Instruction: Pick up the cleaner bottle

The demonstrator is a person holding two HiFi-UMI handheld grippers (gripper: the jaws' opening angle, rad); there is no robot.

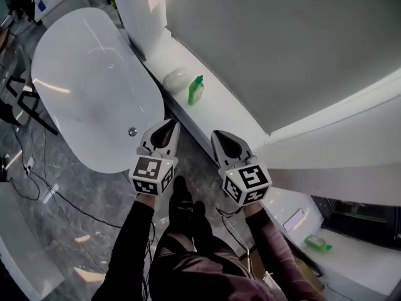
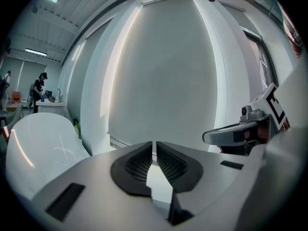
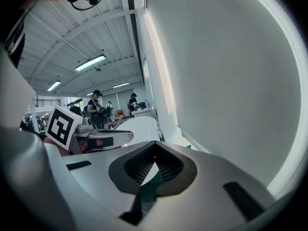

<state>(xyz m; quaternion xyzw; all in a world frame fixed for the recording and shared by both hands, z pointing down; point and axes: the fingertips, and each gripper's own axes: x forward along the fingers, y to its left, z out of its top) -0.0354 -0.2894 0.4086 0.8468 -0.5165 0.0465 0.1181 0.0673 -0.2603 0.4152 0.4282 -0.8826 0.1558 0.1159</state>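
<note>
- White bathtub is lying left of the ledge.
- Fully closed and empty, the left tongs and right tongs are hovering well short of the ledge.
- Green cleaner bottle is standing on the ledge near the wall. One pair of tongs should be opening wide before closing around the bottle's body.

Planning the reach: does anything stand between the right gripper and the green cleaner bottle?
Nothing visible: only bare ledge lies between the right gripper and the cleaner bottle; a white object sits just beyond the bottle.
</note>
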